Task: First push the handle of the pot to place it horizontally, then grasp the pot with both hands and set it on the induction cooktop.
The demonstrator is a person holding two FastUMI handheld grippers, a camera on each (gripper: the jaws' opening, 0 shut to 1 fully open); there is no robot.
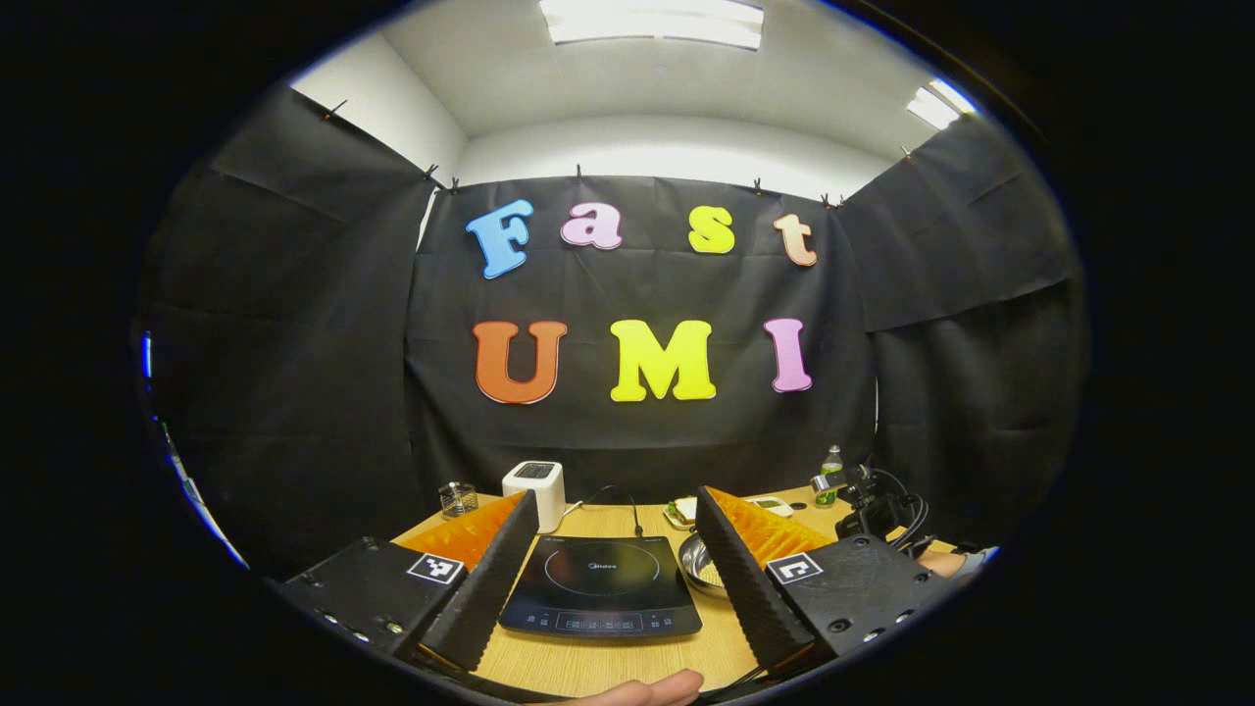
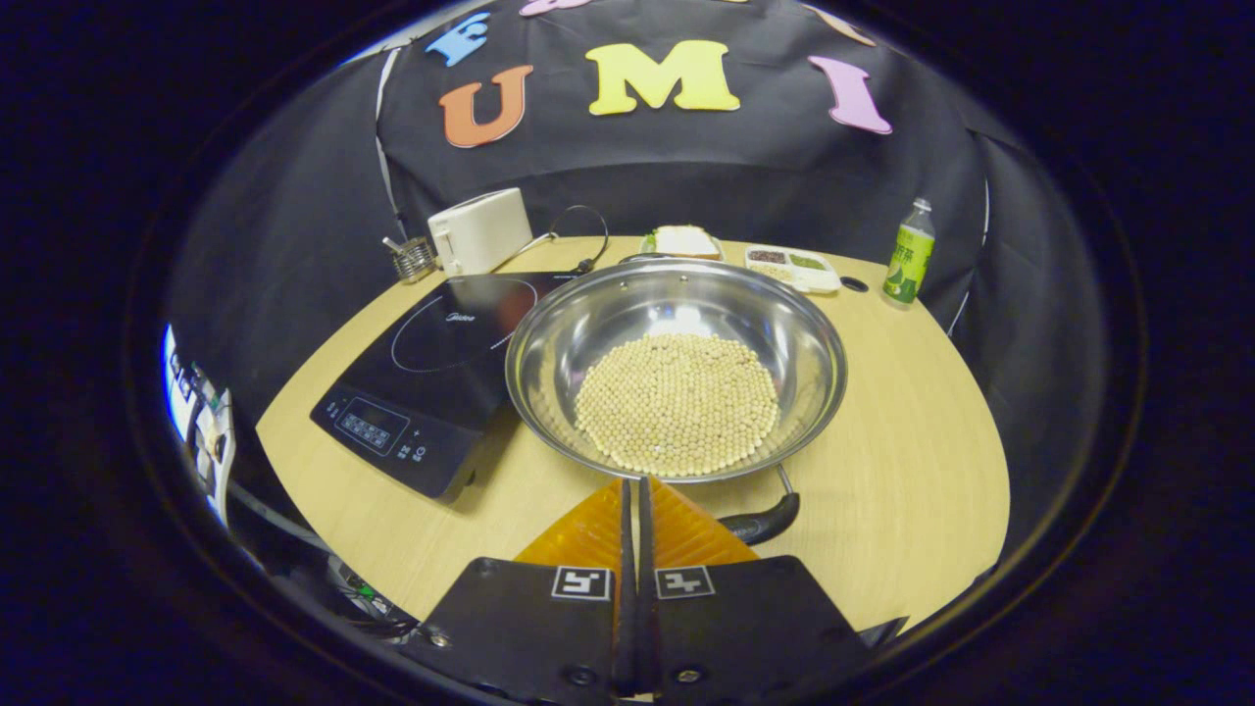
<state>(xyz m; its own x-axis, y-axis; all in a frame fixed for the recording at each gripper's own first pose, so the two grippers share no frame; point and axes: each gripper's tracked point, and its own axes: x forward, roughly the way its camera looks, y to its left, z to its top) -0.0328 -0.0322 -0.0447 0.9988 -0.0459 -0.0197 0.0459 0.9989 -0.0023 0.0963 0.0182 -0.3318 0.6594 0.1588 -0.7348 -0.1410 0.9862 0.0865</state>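
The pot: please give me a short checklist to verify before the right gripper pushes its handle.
1. Right gripper closed for pushing: ok, fingers together.
2. Gripper near the handle: ok, the handle lies just to its right, by the rim.
3. Handle already horizontal: cannot tell, it is partly hidden.
4. Beans lie low in the pot: ok.
5. Induction cooktop surface free: ok; the pot sits beside it.
6. Left gripper ready: ok, open above the cooktop.
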